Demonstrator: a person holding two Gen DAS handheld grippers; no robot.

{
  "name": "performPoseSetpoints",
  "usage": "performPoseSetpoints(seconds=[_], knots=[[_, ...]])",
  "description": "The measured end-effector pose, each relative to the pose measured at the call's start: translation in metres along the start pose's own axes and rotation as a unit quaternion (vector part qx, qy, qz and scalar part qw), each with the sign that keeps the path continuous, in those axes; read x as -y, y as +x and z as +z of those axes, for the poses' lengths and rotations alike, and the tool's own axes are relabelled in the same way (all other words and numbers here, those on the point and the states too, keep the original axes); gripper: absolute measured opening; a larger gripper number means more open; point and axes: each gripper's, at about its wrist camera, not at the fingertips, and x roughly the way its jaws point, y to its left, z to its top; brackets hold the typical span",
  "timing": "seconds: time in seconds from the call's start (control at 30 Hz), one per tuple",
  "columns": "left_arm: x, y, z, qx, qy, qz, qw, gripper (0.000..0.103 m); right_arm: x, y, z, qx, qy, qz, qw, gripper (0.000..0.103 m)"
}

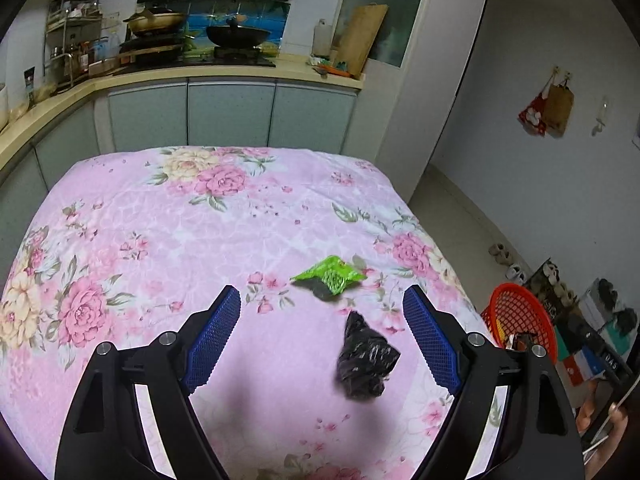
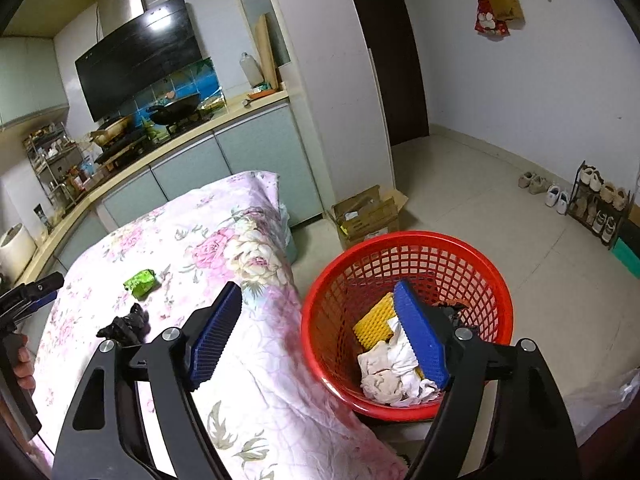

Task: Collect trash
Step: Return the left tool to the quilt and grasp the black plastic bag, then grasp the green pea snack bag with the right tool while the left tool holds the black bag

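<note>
Fingers (image 1: 430, 330) of the left gripper (image 1: 322, 312) are spread and empty over a crumpled black bag (image 1: 366, 360) on the floral-covered bench (image 1: 160, 240), a green wrapper (image 1: 328, 274) just beyond; closing on the bag looks next. Right gripper (image 2: 320, 320) is spread above the red basket (image 2: 408, 240) on the kitchen floor.

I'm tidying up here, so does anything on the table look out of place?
Yes. Two bits of litter lie loose on the floral cloth: a crumpled black plastic bag and, just beyond it, a green wrapper. The red basket beside the table already holds other scraps.
</note>
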Motion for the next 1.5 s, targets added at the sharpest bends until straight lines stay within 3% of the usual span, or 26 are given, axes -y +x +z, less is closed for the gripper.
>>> performPoseSetpoints(seconds=[0.3, 0.6, 0.77, 0.87, 0.97, 1.17, 1.5], knots=[[0.037, 0.044, -0.026, -0.063, 0.044, -0.039, 0.9963, 0.081, -0.001, 0.000, -0.005, -0.010, -0.012, -0.007, 1.000, 0.078], [0.044, 0.086, -0.043, -0.092, 0.052, -0.032, 0.9939, 0.079, 0.003, -0.002, -0.007, -0.013, -0.009, -0.008, 1.000, 0.078], [0.039, 0.092, -0.047, -0.103, 0.052, -0.030, 0.9929, 0.050, 0.001, 0.001, -0.007, -0.017, -0.005, -0.004, 1.000, 0.078], [0.035, 0.091, -0.047, -0.103, 0.048, -0.033, 0.9930, 0.039, -0.004, 0.003, -0.007, -0.019, -0.011, 0.000, 1.000, 0.078], [0.029, 0.084, -0.047, -0.096, 0.045, -0.032, 0.9939, 0.037, -0.013, 0.006, -0.006, -0.020, -0.019, 0.006, 1.000, 0.078], [0.010, 0.057, -0.043, -0.063, 0.026, -0.019, 0.9975, 0.036, -0.036, 0.011, 0.002, -0.019, -0.043, 0.022, 0.999, 0.078], [-0.048, 0.002, -0.040, 0.003, -0.038, 0.049, 0.9980, 0.036, -0.104, 0.037, 0.016, -0.025, -0.114, 0.072, 0.991, 0.078]])
